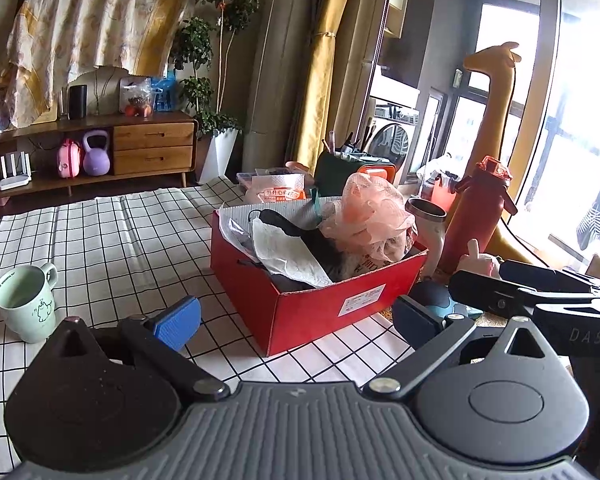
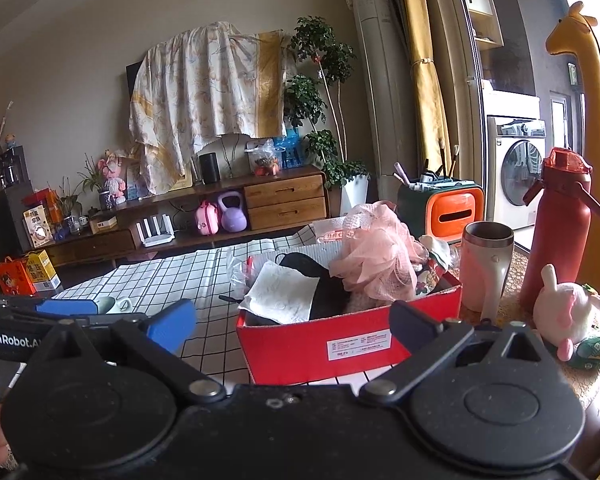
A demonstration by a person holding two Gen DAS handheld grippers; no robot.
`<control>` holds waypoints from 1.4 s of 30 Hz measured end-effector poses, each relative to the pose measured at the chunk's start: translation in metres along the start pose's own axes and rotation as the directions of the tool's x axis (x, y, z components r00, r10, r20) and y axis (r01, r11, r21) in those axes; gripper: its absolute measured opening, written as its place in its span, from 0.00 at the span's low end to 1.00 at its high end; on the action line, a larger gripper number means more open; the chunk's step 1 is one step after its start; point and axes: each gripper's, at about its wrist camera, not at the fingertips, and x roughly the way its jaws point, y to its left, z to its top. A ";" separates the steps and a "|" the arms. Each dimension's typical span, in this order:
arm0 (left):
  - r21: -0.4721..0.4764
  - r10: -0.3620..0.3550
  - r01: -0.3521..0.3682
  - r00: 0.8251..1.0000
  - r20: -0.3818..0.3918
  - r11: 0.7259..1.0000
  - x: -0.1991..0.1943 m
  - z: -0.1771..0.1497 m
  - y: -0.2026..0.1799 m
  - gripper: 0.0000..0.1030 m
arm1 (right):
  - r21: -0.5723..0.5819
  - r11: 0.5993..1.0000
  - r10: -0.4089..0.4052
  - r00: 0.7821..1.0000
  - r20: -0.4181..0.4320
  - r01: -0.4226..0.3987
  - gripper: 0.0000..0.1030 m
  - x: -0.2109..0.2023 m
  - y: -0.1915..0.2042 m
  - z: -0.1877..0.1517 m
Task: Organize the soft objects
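White cloth with black squares [image 1: 112, 240] covers the table, and a red box [image 1: 320, 312] sits on it. The box has a white label [image 2: 358, 345] on its front wall, but the words on it are too small to read. Inside the box are soft things piled up: a pink mesh puff [image 1: 370, 216], a white paper towel [image 1: 288, 254] and a black cloth [image 2: 312, 268]. Behind the box lies a white packet [image 1: 278, 192] with red writing I cannot make out.

A pale green mug [image 1: 26, 302] with a small cartoon drawing stands on the cloth, well apart from the box. To the other side of the box are a pink and steel tumbler [image 2: 486, 264], a red water bottle [image 2: 556, 232] and a white bunny plush [image 2: 570, 312] on the table. A tall yellow giraffe toy [image 2: 588, 80] stands behind the bottle.

The left gripper [image 1: 296, 320] hangs just in front of the box with its blue pads [image 1: 178, 320] spread wide and nothing between them. Its side reads "GenRobot.A" in the right wrist view. The right gripper [image 2: 292, 322] is spread wide too, holds nothing, and touches nothing. The letters "DAS" show on its black body in the left wrist view.
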 end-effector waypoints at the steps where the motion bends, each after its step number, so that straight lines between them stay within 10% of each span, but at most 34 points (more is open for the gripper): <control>1: -0.004 -0.002 0.002 1.000 0.000 1.000 -0.001 0.000 0.001 1.00 | -0.001 1.000 -0.001 1.000 -0.002 0.001 1.00 0.000 0.000 0.000; 42: -0.011 0.002 -0.001 0.999 0.037 1.000 -0.010 -0.002 0.001 1.00 | 0.002 1.000 0.004 1.000 -0.011 -0.004 1.00 -0.003 0.005 -0.003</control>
